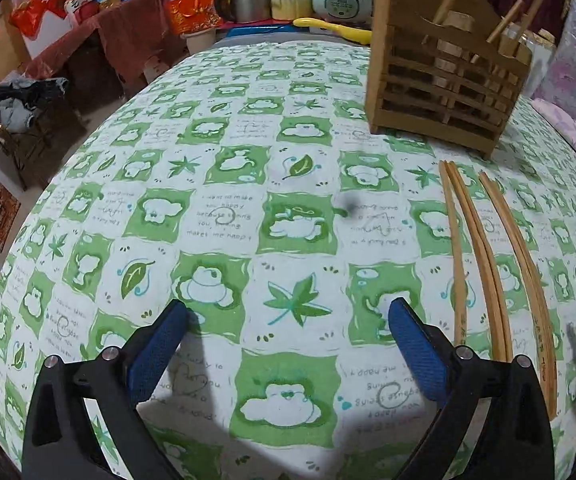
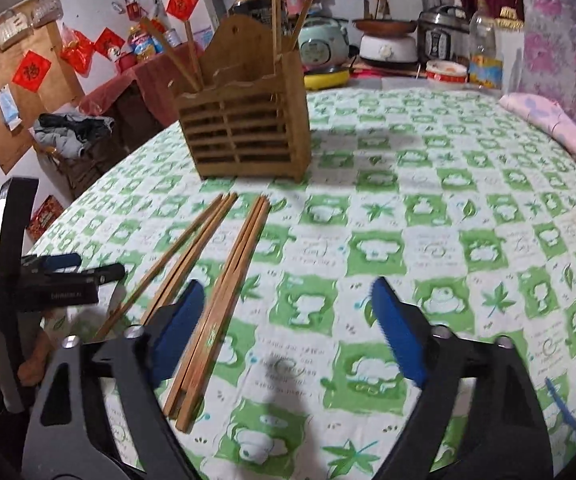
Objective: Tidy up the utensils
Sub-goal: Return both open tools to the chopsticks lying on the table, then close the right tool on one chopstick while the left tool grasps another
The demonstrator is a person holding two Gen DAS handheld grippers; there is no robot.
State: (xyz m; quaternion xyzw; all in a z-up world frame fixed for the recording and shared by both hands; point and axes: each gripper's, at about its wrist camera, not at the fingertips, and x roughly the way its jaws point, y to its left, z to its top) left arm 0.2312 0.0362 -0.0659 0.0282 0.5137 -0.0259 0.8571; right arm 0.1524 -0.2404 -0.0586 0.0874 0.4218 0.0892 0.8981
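Several wooden chopsticks (image 2: 223, 300) lie side by side on the green-and-white tablecloth (image 2: 448, 220), pointing at a slatted wooden holder (image 2: 243, 132) that stands upright with a few sticks in it. My right gripper (image 2: 288, 286) hangs open low over the cloth. The nearest pair of chopsticks runs just inside its left finger, and no pad presses on them. A second group of chopsticks (image 2: 175, 264) lies outside, to the left. My left gripper (image 1: 288, 312) is open over bare cloth, with the chopsticks (image 1: 488, 260) to its right and the holder (image 1: 444, 92) beyond them.
A folded pink cloth (image 2: 560, 128) lies at the table's right side. Rice cookers (image 2: 322, 44), pots and bottles crowd the counter behind the far edge. The table's left edge drops to the floor by a red-draped cabinet (image 1: 127, 36) and a pile of clothes (image 1: 15, 104).
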